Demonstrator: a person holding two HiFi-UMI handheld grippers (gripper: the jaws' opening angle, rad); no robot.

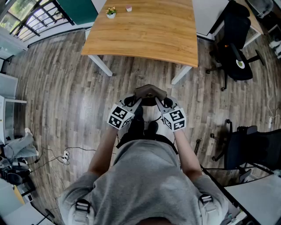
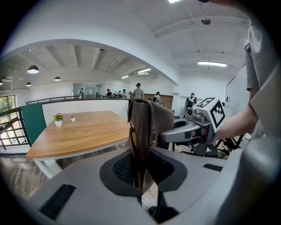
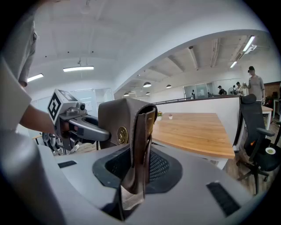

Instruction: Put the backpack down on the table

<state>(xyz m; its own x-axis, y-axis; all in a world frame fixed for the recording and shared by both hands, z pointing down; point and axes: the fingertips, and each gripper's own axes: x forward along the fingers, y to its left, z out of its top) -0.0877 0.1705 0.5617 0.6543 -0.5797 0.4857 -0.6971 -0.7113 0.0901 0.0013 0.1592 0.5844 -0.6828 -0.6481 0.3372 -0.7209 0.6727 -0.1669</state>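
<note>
- backpack (image 1: 150, 92): brown leather, held up in the air in front of the person's chest, above the wood floor (image 1: 57, 96) and short of the table (image 1: 145, 30); it does not touch the tabletop.
- left gripper (image 2: 141, 176): jaws pressed onto a brown strap at the backpack's top edge, seen edge-on in the left gripper view.
- right gripper (image 3: 138, 176): jaws likewise pinching an upright brown strap, beside a round brass badge (image 3: 122, 135) on the leather.
- the two grippers face each other across the backpack, close together, each visible in the other's view.
- table: light wood top on white legs, ahead of the person; a small potted plant (image 1: 111, 12) and a small cup (image 1: 128, 8) stand near its far edge.
- black office chair (image 1: 235, 39): to the right of the table.
</note>
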